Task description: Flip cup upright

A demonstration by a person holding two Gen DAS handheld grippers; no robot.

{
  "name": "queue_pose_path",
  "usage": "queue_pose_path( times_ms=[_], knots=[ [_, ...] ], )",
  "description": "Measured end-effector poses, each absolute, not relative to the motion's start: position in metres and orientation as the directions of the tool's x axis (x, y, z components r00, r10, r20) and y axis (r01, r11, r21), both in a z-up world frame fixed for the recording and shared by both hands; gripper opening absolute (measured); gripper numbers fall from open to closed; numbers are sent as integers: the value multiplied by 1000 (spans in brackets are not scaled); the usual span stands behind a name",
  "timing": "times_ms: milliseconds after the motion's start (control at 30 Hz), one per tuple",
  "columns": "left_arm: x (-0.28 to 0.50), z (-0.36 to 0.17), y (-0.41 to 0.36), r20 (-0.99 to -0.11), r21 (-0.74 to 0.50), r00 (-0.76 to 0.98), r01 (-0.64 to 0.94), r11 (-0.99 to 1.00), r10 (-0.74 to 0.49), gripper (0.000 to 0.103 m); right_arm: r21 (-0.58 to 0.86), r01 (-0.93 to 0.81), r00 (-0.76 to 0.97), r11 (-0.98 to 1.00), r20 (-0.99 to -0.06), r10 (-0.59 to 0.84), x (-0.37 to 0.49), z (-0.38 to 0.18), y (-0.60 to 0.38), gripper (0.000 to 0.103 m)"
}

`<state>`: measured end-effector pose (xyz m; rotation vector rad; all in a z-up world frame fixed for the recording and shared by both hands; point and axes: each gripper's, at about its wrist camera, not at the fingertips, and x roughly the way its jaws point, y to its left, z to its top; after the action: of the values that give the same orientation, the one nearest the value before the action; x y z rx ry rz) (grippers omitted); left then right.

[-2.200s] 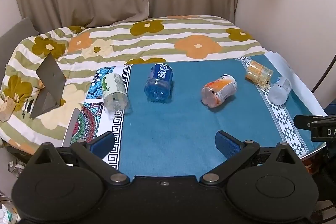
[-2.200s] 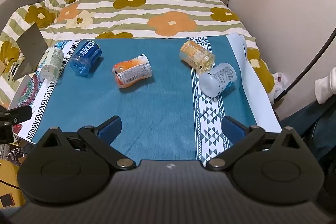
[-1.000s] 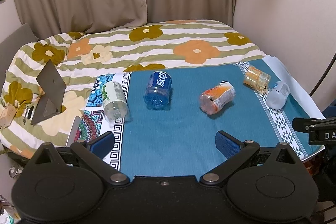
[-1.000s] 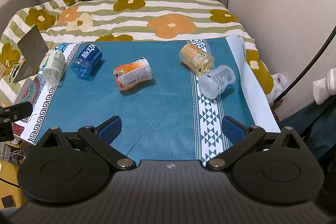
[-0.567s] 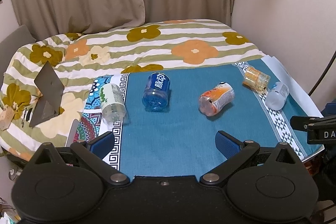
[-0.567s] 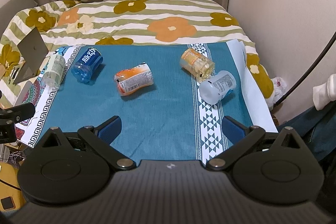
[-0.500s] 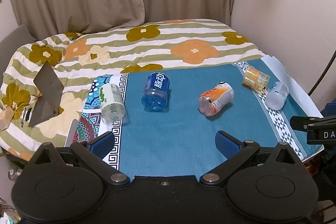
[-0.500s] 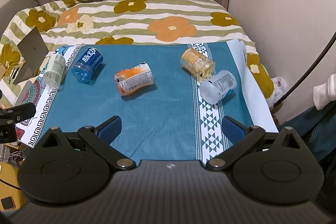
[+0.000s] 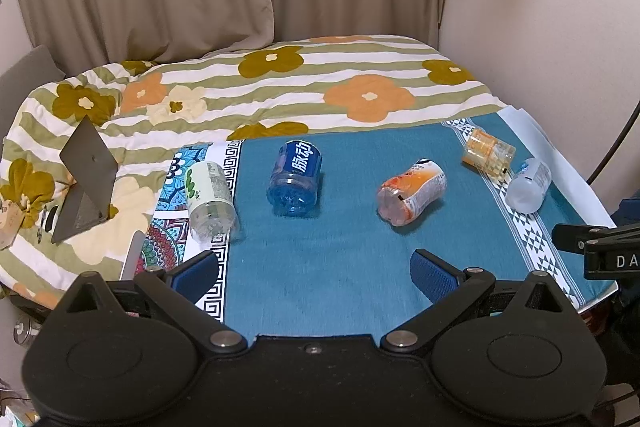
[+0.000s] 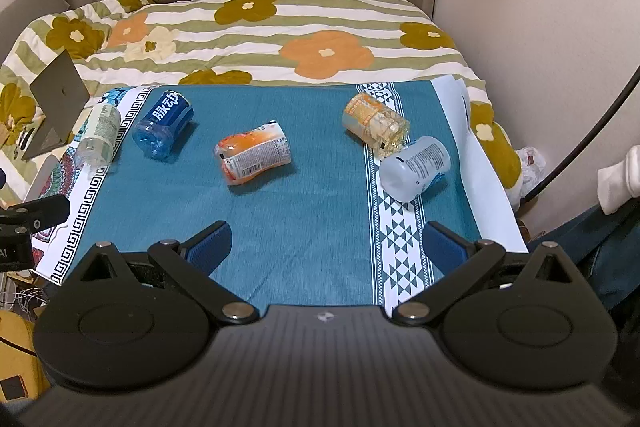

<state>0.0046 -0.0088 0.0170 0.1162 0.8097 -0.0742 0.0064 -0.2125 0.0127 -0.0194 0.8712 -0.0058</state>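
Note:
Several cut-bottle cups lie on their sides on a teal cloth [image 9: 340, 247]: a clear green-labelled cup [image 9: 210, 199], a blue cup [image 9: 295, 179], an orange cup [image 9: 412, 193], a yellow-orange cup [image 9: 487, 154] and a white frosted cup [image 9: 528, 186]. In the right wrist view they are the green-labelled [image 10: 99, 139], blue [image 10: 163, 131], orange [image 10: 253, 157], yellow-orange [image 10: 375, 125] and white [image 10: 414, 169] cups. My left gripper [image 9: 314, 275] is open and empty, short of the cups. My right gripper [image 10: 326, 245] is open and empty near the cloth's front edge.
A flowered striped blanket [image 9: 280, 87] covers the bed behind the cloth. A dark tablet stand [image 9: 82, 183] sits at the left. Curtains and a wall [image 9: 540, 7] close the back and right. The cloth's patterned borders [image 10: 394, 227] run along both sides.
Both grippers have drawn back and risen slightly, so the cups appear a little farther away. No cup has moved; both grippers stay open.

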Motion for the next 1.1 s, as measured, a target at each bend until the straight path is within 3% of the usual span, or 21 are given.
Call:
queue_pose_path(
  times_ms=[600, 1100],
  knots=[
    [24, 20, -11, -736, 69, 677, 117, 991, -28, 103, 22, 24, 617, 999, -787, 2, 22, 7, -221, 103],
    [92, -26, -39, -817, 70, 576, 161, 984, -36, 103, 100, 255, 548, 962, -834, -59, 121, -39, -303, 103]
  ],
)
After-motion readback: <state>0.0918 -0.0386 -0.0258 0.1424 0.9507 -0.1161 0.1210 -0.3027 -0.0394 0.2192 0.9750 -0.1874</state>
